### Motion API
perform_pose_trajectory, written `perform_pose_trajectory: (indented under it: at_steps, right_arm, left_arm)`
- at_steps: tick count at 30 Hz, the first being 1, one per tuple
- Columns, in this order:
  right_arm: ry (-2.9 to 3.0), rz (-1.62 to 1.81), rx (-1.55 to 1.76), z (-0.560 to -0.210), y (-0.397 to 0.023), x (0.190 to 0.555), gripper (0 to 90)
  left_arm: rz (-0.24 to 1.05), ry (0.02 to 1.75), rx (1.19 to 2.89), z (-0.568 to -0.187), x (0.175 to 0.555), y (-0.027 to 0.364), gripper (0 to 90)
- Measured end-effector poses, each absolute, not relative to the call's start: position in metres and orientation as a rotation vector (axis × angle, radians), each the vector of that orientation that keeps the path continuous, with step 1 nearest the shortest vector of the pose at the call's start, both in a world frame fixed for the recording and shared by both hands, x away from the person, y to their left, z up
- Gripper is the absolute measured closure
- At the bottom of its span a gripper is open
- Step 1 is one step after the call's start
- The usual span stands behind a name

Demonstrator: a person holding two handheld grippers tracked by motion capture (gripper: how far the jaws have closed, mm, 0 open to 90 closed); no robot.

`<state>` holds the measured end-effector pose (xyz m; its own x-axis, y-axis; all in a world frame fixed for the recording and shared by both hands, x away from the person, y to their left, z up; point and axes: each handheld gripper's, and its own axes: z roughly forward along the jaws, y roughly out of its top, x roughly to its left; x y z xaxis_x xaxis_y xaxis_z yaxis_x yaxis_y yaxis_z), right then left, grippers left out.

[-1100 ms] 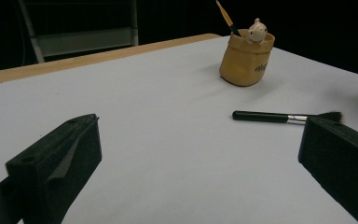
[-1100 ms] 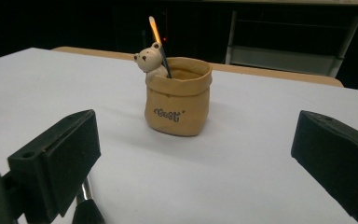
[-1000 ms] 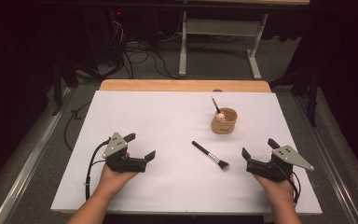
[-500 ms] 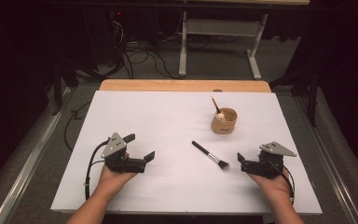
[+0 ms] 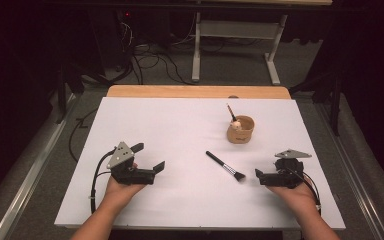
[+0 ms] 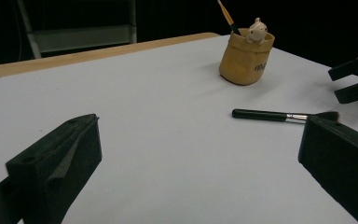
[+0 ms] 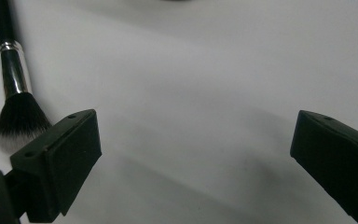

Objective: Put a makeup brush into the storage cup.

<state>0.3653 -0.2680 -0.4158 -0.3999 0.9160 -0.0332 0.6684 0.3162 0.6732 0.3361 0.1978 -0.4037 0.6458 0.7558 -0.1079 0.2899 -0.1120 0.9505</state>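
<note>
A: High view, tongs status?
B: Left gripper [image 5: 150,157] spread wide, empty. Right gripper [image 5: 261,176] also wide apart, empty, just beside the bristles.
A: Makeup brush [image 5: 225,166]?
B: Flat on the white table [image 5: 180,125], between both grippers, near the tan cup [image 5: 240,129].

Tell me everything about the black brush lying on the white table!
The brush has a thin, shiny black handle, a silver metal band and a fluffy tuft of dark bristles with pale tips. It lies flat on the white table, slanted, its bristles pointing toward the right tongs, which are open and close to the tuft but not touching it. A tan pot stands apart behind it. Only the table touches the brush.
</note>
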Motion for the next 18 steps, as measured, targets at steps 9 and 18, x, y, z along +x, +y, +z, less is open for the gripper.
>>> perform_pose_trajectory:
  at_steps: [9, 18]
  right_arm:
    - [2.292, 0.678, 1.383, -0.412, -0.259, 0.37, 3.7]
    - [2.373, 0.605, 1.398, -0.411, -0.26, 0.372, 6.1]
  left_arm:
    - [0.49, 0.861, 1.693, -0.405, 0.336, 0.197, 0.0]
    - [0.489, 0.862, 1.692, -0.404, 0.335, 0.197, 0.0]
